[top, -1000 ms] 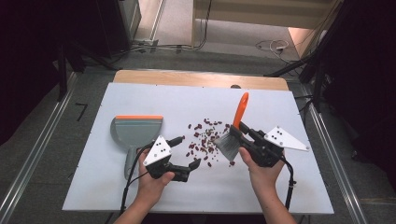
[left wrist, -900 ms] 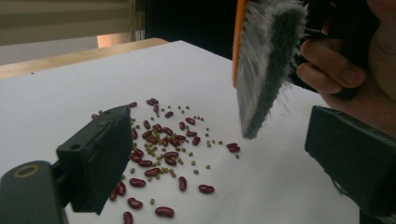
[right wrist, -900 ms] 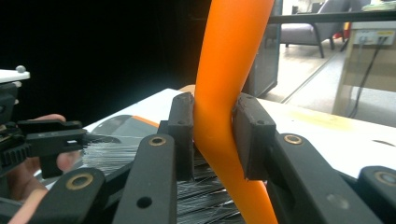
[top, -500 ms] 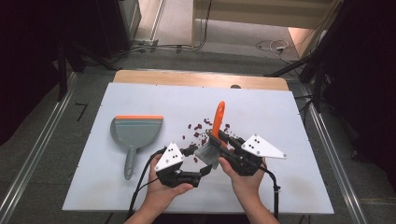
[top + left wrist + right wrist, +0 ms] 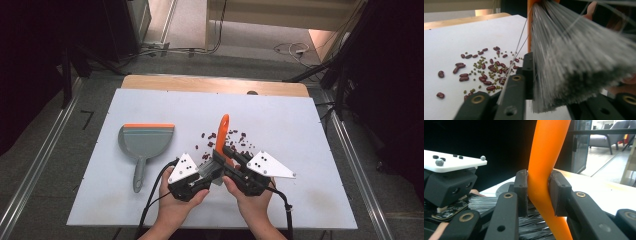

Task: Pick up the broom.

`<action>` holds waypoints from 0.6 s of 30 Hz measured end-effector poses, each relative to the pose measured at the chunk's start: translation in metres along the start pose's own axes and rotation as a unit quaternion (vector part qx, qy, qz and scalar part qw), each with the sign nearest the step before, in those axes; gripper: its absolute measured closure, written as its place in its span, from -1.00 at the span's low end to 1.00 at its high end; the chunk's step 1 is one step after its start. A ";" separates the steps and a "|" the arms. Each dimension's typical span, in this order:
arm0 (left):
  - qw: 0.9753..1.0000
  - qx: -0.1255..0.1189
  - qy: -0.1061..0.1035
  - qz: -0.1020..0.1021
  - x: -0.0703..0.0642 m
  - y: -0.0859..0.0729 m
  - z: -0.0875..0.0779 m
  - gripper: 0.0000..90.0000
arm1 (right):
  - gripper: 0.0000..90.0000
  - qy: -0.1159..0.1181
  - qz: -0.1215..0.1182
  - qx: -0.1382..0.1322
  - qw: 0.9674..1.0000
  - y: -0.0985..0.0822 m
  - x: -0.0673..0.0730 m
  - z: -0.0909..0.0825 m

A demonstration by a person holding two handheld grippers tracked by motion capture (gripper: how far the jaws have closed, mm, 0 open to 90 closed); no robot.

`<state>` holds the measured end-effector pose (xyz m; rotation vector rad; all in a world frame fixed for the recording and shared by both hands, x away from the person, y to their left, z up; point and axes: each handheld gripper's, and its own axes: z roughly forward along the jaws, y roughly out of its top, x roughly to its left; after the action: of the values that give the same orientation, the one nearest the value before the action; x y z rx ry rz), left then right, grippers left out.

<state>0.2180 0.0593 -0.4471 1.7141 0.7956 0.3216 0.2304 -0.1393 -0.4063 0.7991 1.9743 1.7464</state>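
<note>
- Brush with an orange plastic handle and grey bristles (image 5: 220,145): in the high view it stood near the front middle of the white surface (image 5: 310,145), its handle rising up and away from the person, its bristle head low between the two hands.
- High view: the right gripper (image 5: 226,159) held the handle, while the left gripper (image 5: 207,172) sat just beside the bristle head on its left. Both hands were at the brush; the right carried it. Scattered dark red beans (image 5: 235,142) lay just beyond the brush, and the grey dustpan with an orange lip (image 5: 145,145) lay well apart to the left, handle toward the person.
- Left gripper view: its fingers (image 5: 516,92) had just been closing, and the grey bristles (image 5: 579,65) stood between them; I judged them narrowed onto the tuft, with thin strands trailing over one finger. Red and small green beans (image 5: 484,72) lay farther off on the left.
- Right gripper view: its fingers (image 5: 521,192) were clamped on either side of the orange handle (image 5: 546,157), which ran upright through them.
</note>
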 end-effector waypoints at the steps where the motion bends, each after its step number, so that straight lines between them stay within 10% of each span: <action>1: 1.000 0.001 0.001 0.000 0.000 0.000 0.000 0.80 | 0.53 0.000 0.001 0.001 1.000 0.000 0.000 0.000; 6: 1.000 0.008 -0.002 0.007 0.004 0.000 -0.003 0.89 | 0.49 0.016 0.004 0.012 1.000 0.001 -0.004 0.003; 9: 1.000 0.009 -0.011 0.003 0.007 0.001 -0.005 0.91 | 0.15 0.042 0.009 0.006 0.999 0.002 -0.012 0.001; 18: 0.997 0.013 -0.068 0.016 0.029 0.003 -0.020 0.91 | 0.03 0.135 0.023 0.039 0.990 0.008 -0.053 -0.009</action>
<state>0.2285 0.0930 -0.4433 1.7541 0.6765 0.2152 0.2663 -0.1794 -0.4018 0.6678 2.2262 1.8992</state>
